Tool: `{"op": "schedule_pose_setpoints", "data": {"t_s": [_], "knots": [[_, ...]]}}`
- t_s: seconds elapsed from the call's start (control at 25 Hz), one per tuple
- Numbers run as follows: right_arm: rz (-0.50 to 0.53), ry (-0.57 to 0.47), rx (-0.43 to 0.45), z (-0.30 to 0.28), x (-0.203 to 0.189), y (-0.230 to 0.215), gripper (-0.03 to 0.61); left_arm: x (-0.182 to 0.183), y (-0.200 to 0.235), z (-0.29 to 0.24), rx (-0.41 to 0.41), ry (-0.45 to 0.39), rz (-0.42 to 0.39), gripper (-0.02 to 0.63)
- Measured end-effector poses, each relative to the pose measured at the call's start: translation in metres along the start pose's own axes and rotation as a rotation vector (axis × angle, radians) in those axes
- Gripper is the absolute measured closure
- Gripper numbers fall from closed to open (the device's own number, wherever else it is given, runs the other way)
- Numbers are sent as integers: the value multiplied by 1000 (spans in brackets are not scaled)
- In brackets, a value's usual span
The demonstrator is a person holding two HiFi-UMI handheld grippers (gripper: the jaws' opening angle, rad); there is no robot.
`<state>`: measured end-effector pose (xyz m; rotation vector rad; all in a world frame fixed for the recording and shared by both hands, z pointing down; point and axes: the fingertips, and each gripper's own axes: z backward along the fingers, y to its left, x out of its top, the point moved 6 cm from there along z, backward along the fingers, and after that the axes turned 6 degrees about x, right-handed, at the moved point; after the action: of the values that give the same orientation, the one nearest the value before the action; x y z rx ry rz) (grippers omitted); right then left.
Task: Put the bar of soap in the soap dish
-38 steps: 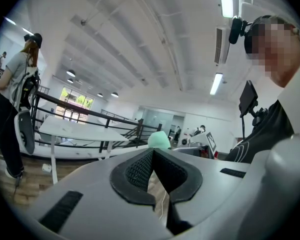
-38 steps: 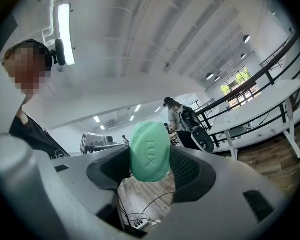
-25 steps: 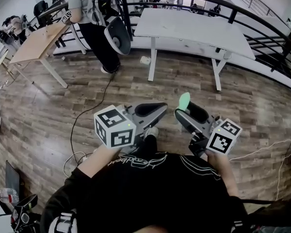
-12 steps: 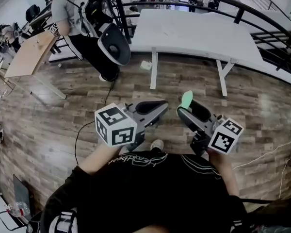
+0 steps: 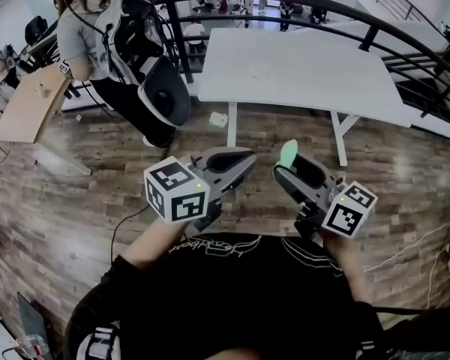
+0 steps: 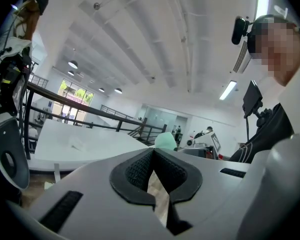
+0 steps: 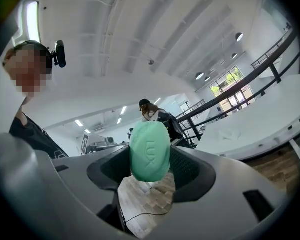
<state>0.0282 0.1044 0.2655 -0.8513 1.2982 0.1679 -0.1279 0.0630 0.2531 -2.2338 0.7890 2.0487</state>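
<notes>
White bench on wood-plank floor, black curved railing behind it. Person in grey top with backpack stands at left near a wooden table. Small white box beside bench leg. Black cable on floor.

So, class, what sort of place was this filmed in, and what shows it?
Probably an open-plan office or lab, perhaps on an upper level: a plain white table, a wooden desk, a plank floor and a black railing curving round the edge.
</notes>
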Motion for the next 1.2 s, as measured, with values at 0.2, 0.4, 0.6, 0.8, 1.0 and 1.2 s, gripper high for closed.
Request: {"op": "schedule_pose_setpoints", "data": {"t_s": [0.2,0.4,0.6,0.8,1.0,1.2], "knots": [[16,3,-19,-14,12,-16,357,12,25,-12,-23,-11,-7,606],[4,2,-25,-14,8,-26,357,9,30,-22,-34,3,-8,606],[-4,2,-21,-15,10,-48,357,9,40,-41,-33,13,-16,606],[-2,-1,-15,-24,18,-79,357,9,62,-60,-8,31,-16,606],[-33,18,-5,-41,25,-126,357,8,99,-90,21,48,23,606],[-61,37,4,-66,46,-194,357,14,149,-137,47,80,57,606]]}}
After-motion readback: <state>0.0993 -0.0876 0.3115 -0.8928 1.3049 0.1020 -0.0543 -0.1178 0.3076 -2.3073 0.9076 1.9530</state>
